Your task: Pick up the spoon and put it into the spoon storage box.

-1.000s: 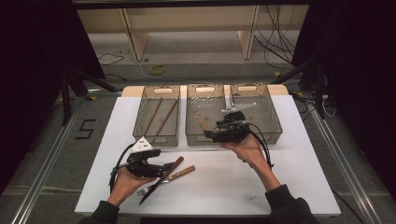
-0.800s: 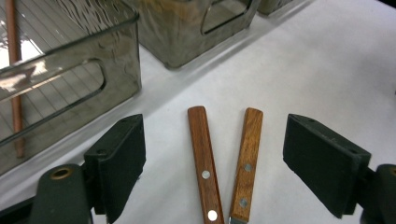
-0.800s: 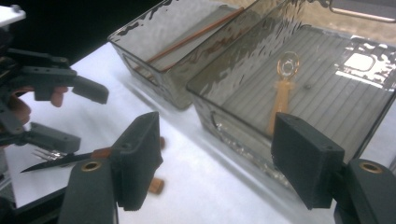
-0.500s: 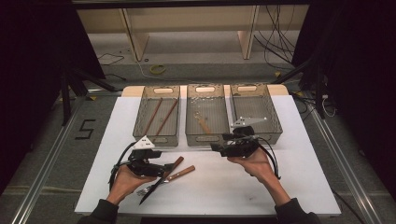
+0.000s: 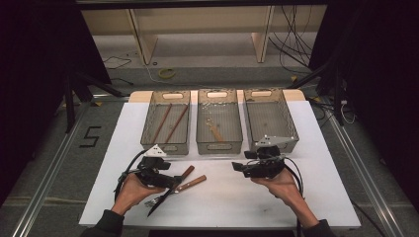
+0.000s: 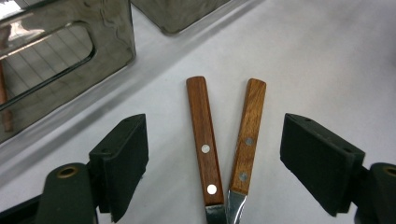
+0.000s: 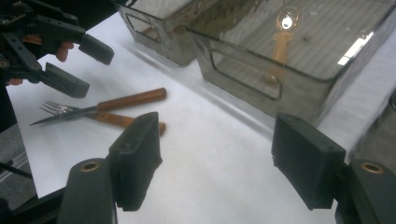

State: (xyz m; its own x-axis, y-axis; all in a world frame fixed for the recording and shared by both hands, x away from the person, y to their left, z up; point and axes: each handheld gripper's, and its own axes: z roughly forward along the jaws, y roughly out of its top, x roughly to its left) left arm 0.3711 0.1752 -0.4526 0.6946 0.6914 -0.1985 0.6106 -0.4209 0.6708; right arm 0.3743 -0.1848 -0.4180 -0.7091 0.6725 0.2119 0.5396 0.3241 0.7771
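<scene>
Left gripper view: left tongs (image 6: 212, 163) gape over two stiff, light wood-handled utensils (image 6: 204, 140); pinch one handle mid-length; right tongs (image 7: 217, 161) gape empty.

A white table (image 5: 222, 197) is seen, on which three clear bins (image 5: 219, 121) are set side by side along the far edge. Nearer the front left, two wooden-handled pieces of cutlery (image 5: 184, 181) are laid together on the bare top, one of them a fork (image 7: 60, 111), their handles slightly spread.
</scene>
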